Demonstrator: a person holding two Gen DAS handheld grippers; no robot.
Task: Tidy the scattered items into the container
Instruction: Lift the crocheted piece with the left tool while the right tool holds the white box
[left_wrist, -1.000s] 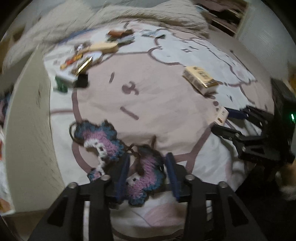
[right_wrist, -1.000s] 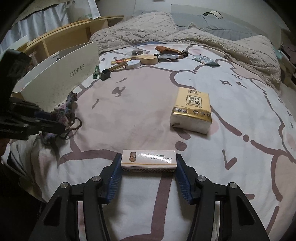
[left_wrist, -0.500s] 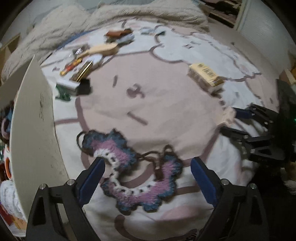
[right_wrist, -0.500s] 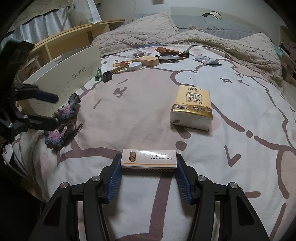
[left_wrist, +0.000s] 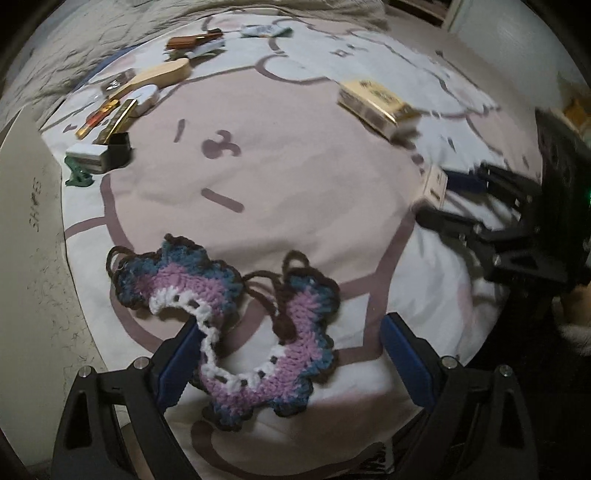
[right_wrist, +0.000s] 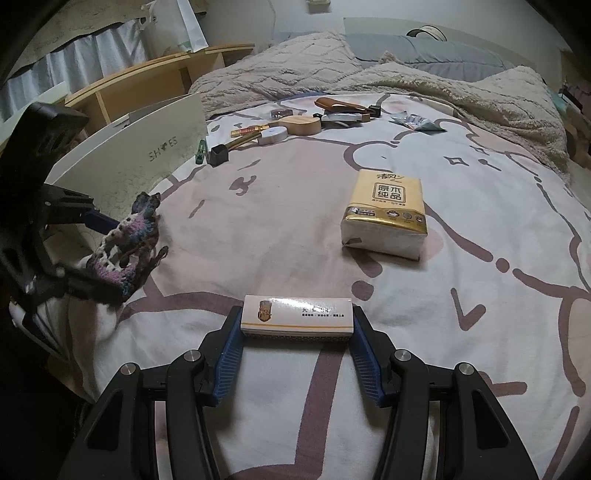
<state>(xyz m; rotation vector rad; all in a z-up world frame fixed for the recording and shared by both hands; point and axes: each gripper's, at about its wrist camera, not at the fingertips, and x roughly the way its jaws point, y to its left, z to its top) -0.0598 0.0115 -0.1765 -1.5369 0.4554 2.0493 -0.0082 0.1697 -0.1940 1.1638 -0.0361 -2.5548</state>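
L gripper (left_wrist: 291, 354) now stands wide, jaws spread either side of the crochet piece (left_wrist: 236, 328), w/ the left pad overlapping its near edge; 1 s ago those jaws were pinched narrow on the same piece, 0.5 s ago already spread. So the grab was let go & the piece has flopped out into a broad arc on the bedspread (left_wrist: 295, 177), flatter than when bunched in the jaws. Meaning for the task: that item isn't in the container yet, prob needs a fresh bite, maybe on a thicker fold, since the yarn is limp & will sag or slip. The white shoe box (left_wrist: 33, 229) sits close to the L gripper's left side, wall upright; inside not visible from here. R gripper (right_wrist: 295, 343) hasn't changed across the 3 moments: jaws set at mid width against both ends of the long white carton (right_wrist: 295, 314), which looks to rest on the bedspread just ahead of the tool; whether it's lifted, can't tell. Ahead & right of the R gripper lies the yellow tissue pack (right_wrist: 386, 218), well apart; far ahead-left a cluster of small bits incl. a wooden brush (right_wrist: 299, 125). Most items are left to collect.
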